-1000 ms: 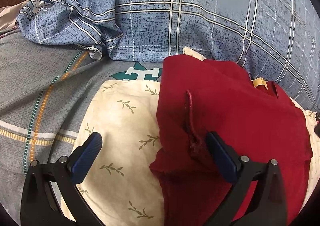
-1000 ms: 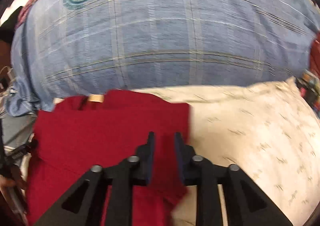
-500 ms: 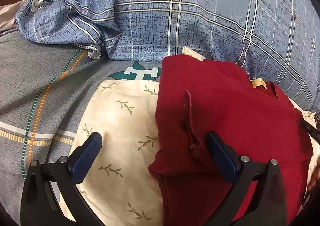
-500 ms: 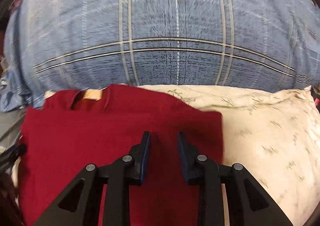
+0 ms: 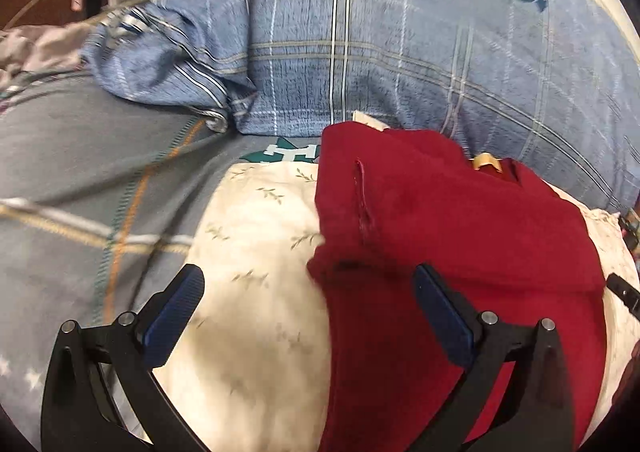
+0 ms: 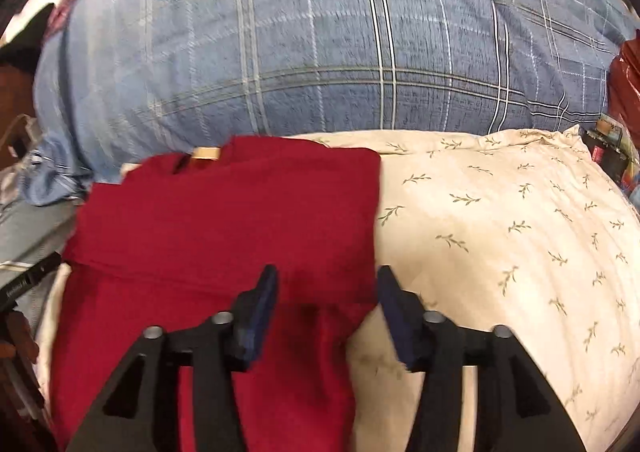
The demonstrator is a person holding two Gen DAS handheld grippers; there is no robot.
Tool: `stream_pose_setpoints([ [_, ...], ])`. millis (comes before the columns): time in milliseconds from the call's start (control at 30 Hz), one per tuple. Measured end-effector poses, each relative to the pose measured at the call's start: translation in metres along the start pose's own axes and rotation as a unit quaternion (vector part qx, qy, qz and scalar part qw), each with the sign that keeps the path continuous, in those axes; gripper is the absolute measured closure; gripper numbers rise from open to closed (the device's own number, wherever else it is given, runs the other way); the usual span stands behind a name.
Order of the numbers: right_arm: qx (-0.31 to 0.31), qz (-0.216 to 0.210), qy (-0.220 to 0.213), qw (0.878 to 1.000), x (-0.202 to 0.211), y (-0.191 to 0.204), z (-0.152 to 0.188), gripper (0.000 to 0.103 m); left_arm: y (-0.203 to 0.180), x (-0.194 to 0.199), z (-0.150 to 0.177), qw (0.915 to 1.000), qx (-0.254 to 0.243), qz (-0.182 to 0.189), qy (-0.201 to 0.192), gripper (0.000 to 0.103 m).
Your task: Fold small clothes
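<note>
Your right gripper has its jaws partly apart; they have just been opening, and no cloth is pinched between them, though the red garment lies directly beneath and its right-hand edge runs down between the two pads. Your left gripper stands with its jaws wide, empty, straddling the garment's other edge: the left pad hovers over the cream leaf-print pillow, the right pad over red cloth.

The garment lies on the pillow, which rests on the bed against a blue plaid duvet filling the upper half of both views. In the right wrist view it occupies the left and centre of the frame; in the left wrist view, the right half. It appears partly folded: a collar with a tan label sits at the far end, next to the duvet, a raised seam runs along its upper layer, and a horizontal step crosses it just ahead of both sets of jaws.

Its long axis runs from the lower edge of each frame up toward the duvet, parallel to both grippers. Each gripper sits over one long edge near that step, neither clearly nearer, so a next fold along the axis would likely call for both together.
</note>
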State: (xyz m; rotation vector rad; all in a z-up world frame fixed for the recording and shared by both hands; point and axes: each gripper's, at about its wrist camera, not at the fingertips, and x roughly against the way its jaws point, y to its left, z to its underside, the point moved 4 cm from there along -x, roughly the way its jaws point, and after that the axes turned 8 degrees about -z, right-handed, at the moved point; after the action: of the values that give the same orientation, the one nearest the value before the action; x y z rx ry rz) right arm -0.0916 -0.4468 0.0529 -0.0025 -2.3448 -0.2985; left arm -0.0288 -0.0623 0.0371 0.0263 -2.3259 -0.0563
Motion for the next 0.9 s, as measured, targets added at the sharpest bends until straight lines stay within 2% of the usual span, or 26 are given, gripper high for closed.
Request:
stream_pose_setpoints([
  [100,0.0,-0.02,0.008,1.0,0.009,0.008,0.008,0.044,0.006,0.021,0.007,0.9997,-0.012,-0.018,-0.01,0.0],
  [167,0.002,-0.028,0.005,1.0,0.018,0.013,0.012,0.044,0.014,0.036,0.018,0.9995,0.0,-0.026,-0.017,0.0],
  [333,-0.024,-0.053,0.003,0.998,0.035,0.023,0.029,0.037,0.026,0.052,0.052,0.9992,0.037,-0.016,0.007,0.0],
  [433,-0.043,-0.084,0.003,0.996,0.043,0.031,0.044,0.036,0.027,0.057,0.068,0.9989,0.043,-0.012,0.014,0.0],
  [500,-0.029,-0.087,0.018,0.996,0.042,0.039,0.05,0.036,0.024,0.057,0.072,0.9991,0.032,-0.012,0.025,0.0],
  [567,-0.018,-0.086,0.017,0.996,0.046,0.045,0.051,0.036,0.022,0.062,0.071,0.9994,0.021,-0.018,0.018,0.0],
  [667,-0.02,-0.086,-0.001,0.996,0.059,0.049,0.053,0.032,0.024,0.078,0.072,0.9995,0.029,-0.014,-0.008,0.0],
  [800,-0.016,-0.083,0.004,0.996,0.061,0.053,0.062,0.031,0.025,0.08,0.075,0.9994,0.036,-0.005,0.003,0.0],
  [900,-0.016,-0.093,0.0,0.996,0.065,0.057,0.066,0.031,0.028,0.089,0.078,0.9989,0.046,-0.001,-0.008,0.0],
])
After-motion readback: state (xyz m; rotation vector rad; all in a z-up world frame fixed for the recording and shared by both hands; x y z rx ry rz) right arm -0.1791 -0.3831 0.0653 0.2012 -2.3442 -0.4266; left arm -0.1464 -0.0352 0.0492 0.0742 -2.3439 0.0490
